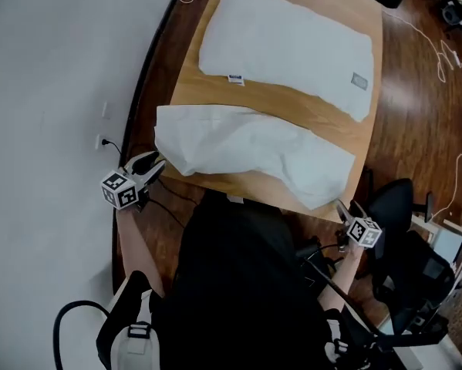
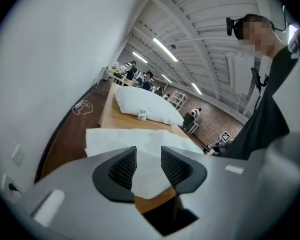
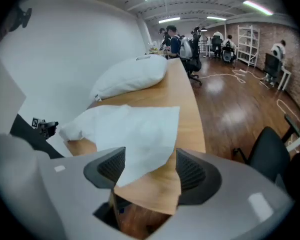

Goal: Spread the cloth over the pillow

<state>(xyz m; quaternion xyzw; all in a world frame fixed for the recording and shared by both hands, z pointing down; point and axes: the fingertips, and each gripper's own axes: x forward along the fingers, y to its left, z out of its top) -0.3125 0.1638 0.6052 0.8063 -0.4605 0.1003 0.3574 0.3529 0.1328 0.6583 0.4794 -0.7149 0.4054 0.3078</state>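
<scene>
A white pillow [image 1: 288, 48] lies on the far half of the wooden table [image 1: 292, 102]. The white cloth [image 1: 246, 149] lies rumpled on the near half, reaching both near corners. My left gripper [image 1: 155, 164] hangs off the table's near left corner. In the left gripper view the left gripper [image 2: 148, 151] is open, and a corner of the cloth [image 2: 139, 139] shows in the gap with the pads apart from it. My right gripper [image 1: 343, 209] is at the near right corner. In the right gripper view the right gripper [image 3: 150, 156] is wide open, and a cloth [image 3: 134, 129] corner droops between its jaws.
A white wall with an outlet [image 1: 101, 141] runs close along the left. A black office chair [image 1: 404, 230] stands at the near right. Cables [image 1: 446, 52] trail over the wooden floor on the right. People sit at desks far across the room [image 3: 190, 41].
</scene>
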